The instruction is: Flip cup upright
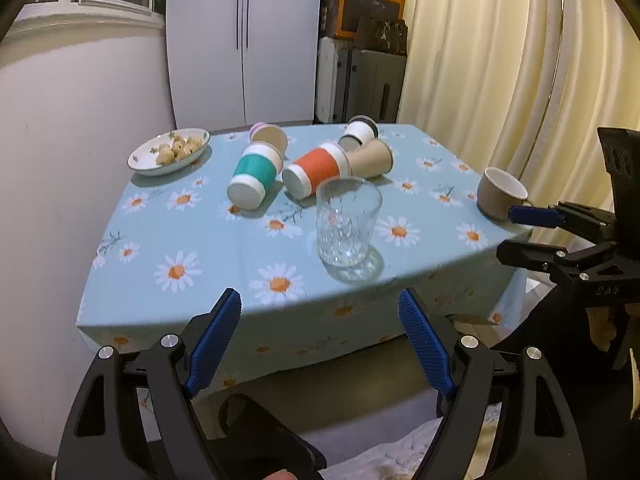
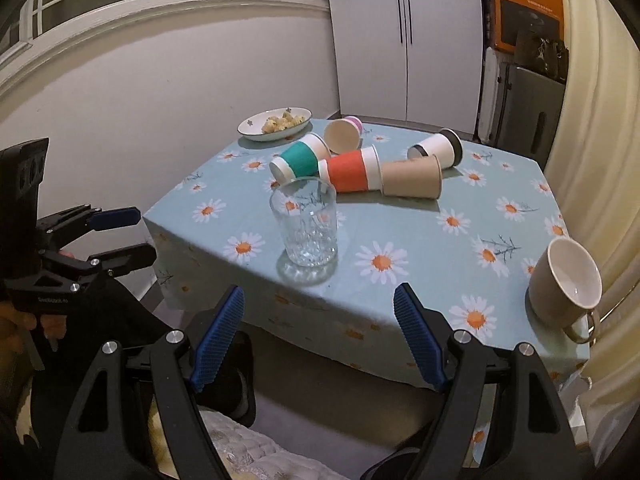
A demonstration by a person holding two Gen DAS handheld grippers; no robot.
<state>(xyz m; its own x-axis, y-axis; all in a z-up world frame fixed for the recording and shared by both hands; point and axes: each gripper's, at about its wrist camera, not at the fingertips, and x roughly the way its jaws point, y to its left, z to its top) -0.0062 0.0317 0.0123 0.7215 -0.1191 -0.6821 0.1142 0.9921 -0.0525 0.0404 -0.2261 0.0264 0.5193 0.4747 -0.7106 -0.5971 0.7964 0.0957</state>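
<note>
Several paper cups lie on their sides on the daisy tablecloth: a teal-sleeved cup (image 1: pixel 253 178) (image 2: pixel 299 161), an orange-sleeved cup (image 1: pixel 317 169) (image 2: pixel 351 169), a plain brown cup (image 1: pixel 370 158) (image 2: pixel 412 178), a white cup with a black lid (image 1: pixel 359 133) (image 2: pixel 437 148) and a pink-based cup (image 1: pixel 269 137) (image 2: pixel 343 133). A clear glass (image 1: pixel 346 222) (image 2: pixel 306 222) stands upright near the front edge. My left gripper (image 1: pixel 320 342) is open and empty, short of the table. My right gripper (image 2: pixel 320 338) is open and empty too, also in front of the table.
A plate of snacks (image 1: pixel 170 152) (image 2: pixel 276 123) sits at the far left corner. A beige mug (image 1: pixel 501 193) (image 2: pixel 565 285) stands upright at the right edge. A wall runs along the left, a white cabinet (image 1: pixel 244 40) stands behind, a curtain (image 1: pixel 500 60) hangs right.
</note>
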